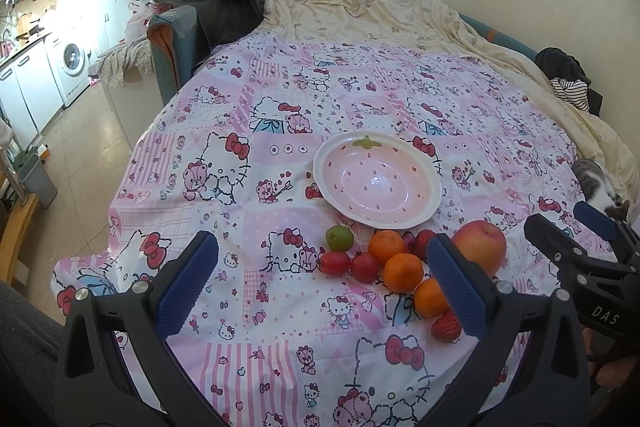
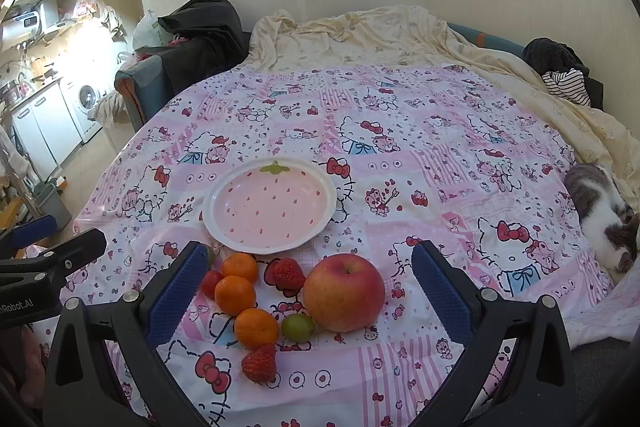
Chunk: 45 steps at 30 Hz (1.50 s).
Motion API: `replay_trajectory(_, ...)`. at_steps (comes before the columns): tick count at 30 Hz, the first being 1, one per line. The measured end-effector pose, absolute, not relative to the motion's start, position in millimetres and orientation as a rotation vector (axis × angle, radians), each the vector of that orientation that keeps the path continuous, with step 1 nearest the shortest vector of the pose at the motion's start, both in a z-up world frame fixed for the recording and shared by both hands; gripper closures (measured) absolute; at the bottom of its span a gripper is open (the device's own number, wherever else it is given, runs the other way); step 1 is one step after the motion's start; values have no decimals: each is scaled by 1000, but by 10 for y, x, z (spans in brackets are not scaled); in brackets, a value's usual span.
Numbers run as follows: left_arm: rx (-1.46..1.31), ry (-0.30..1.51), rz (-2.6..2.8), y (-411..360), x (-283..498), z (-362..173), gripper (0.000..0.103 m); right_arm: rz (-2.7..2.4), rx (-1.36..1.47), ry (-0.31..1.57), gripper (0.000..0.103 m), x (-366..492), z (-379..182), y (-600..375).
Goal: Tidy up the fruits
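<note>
While both grippers hang over the patterned cloth (image 2: 400, 131), the fruit lies loose beside the plate.
Plate: the pink strawberry plate (image 2: 270, 207) sits flat, its green stem mark pointing toward the far wall.
Apple: the apple (image 2: 344, 293) stands stem up, just near of the plate.
Oranges: three oranges (image 2: 235, 294) run in a line from the plate's rim toward the camera.
Strawberries: one strawberry (image 2: 259, 363) lies at the near end of that line, tip pointing toward the camera.
Left gripper: the left gripper (image 1: 320, 279) has fingers spread wide, holding nothing.
Right gripper: the right gripper (image 2: 310, 295) is also spread wide, the apple between its fingers, untouched.
Cat: a cat (image 2: 600, 215) lies at the cloth's right edge.
</note>
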State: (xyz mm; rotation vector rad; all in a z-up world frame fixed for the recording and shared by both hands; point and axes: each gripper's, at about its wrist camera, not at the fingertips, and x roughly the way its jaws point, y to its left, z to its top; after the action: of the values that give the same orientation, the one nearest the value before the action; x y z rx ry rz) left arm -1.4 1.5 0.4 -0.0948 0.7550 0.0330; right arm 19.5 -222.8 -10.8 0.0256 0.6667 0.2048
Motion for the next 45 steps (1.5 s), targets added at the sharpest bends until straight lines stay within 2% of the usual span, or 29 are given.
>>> replay_trajectory(36,-96,764,40,57,-42,-25,0,204,35,697,0,233,-154,-2225)
replay_trajectory(40,-97,788,72,85,11,-61,0,194,121,737,0,356,-109,-2407)
replay_trajectory(45,-126,834,113,190,72,-118,0,181,289,917,0,753,-200,-2759)
